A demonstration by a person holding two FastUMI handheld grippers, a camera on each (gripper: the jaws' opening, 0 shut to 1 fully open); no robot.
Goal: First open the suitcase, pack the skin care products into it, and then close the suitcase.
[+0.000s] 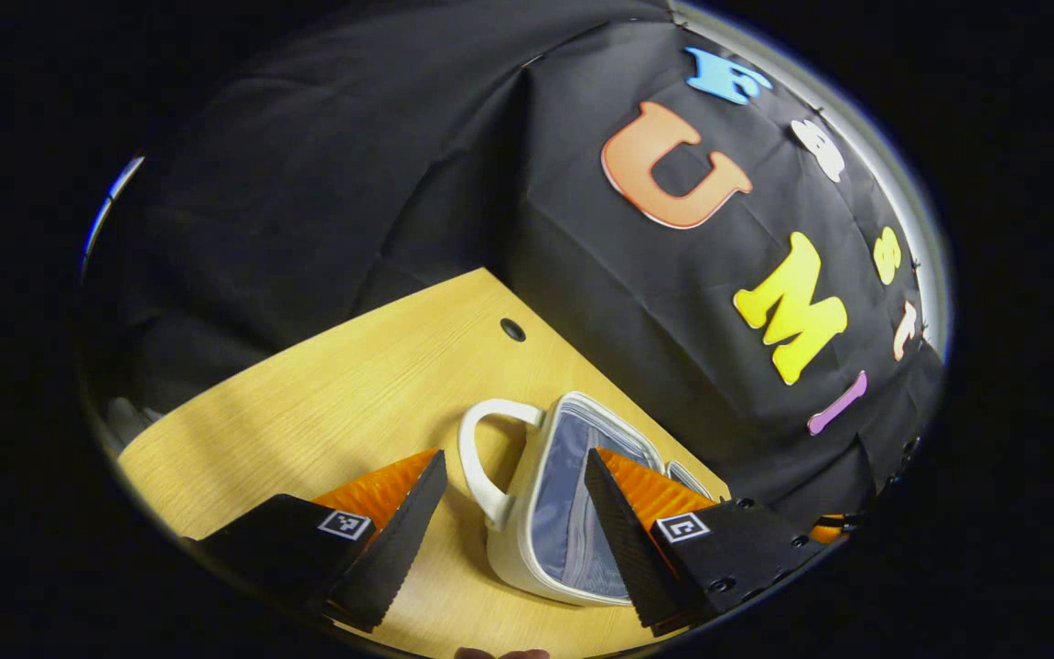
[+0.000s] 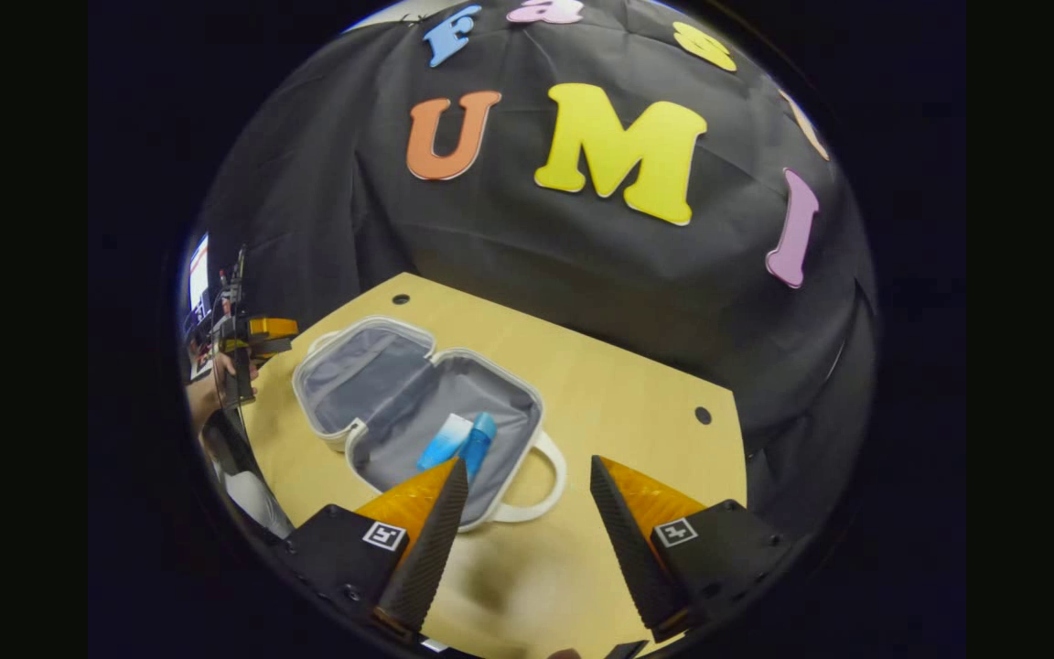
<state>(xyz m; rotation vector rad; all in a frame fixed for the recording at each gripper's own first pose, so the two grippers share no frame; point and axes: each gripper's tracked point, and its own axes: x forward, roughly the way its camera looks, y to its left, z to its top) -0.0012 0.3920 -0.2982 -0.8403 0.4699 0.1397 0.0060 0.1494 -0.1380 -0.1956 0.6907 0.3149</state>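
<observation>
A small white suitcase (image 2: 417,403) lies open on the wooden table (image 2: 618,394), its grey lining showing in both halves. Two blue skin care tubes (image 2: 459,441) lie inside the nearer half, close to its white handle (image 2: 536,490). My right gripper (image 2: 520,480) is open just in front of that handle, with nothing between its fingers. In the left gripper view the suitcase (image 1: 564,503) sits at the table's far edge with a white handle (image 1: 481,458) toward me. My left gripper (image 1: 513,471) is open, its fingers on either side of that handle and rim, held above them.
The black cloth wall rises right behind the table. The table has small round holes (image 2: 703,415) near its corners. The other gripper (image 2: 243,343), held by a hand, hangs at the far left of the right gripper view, beside the suitcase's lid half.
</observation>
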